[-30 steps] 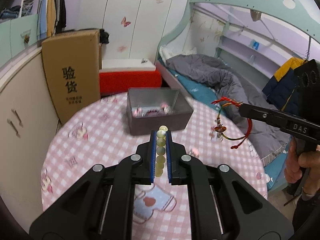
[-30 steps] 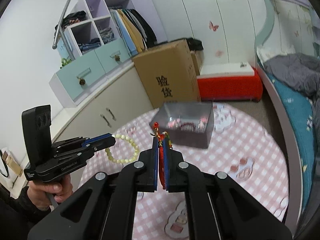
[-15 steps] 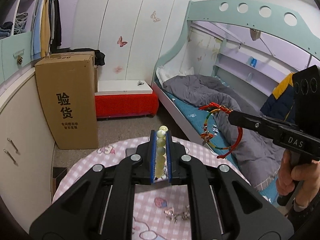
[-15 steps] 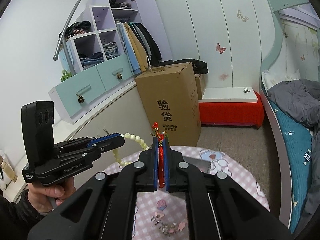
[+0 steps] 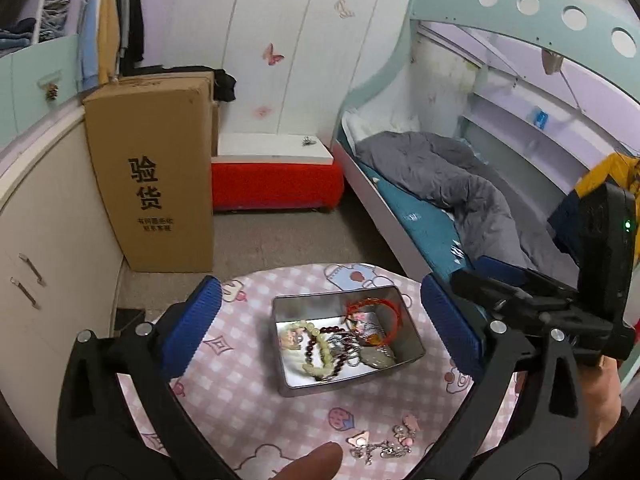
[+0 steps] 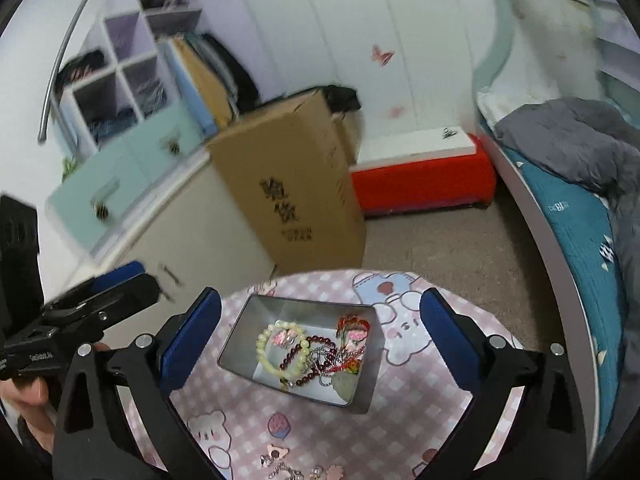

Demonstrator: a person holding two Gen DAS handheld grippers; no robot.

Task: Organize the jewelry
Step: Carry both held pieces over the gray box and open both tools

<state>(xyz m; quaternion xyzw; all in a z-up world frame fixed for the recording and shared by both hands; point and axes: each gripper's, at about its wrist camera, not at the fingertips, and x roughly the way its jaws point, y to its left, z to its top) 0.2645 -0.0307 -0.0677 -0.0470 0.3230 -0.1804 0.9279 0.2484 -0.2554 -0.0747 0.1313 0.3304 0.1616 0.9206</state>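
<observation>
Hovering over the tin [image 5: 414,350] with both grippers' fingers spread apart and empty, bracelets inside it; next, approach the loose chain [image 5: 378,449] on the counter [image 5: 240,392] low, pinching its middle.

The tin [image 5: 346,376] is shiny grey metal — the tablecloth [image 5: 240,396] matt checked fabric, the box [image 5: 152,168] plain brown cardboard.

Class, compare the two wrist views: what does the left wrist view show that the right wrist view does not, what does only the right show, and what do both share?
Only the left wrist view shows the right tongs from the side and a fingertip at the bottom edge. Only the right wrist view shows the left tongs from the side and the cubby shelves. Both show the metal tin holding the pale bead bracelet and the red cord bracelet, plus loose trinkets on the tablecloth.
</observation>
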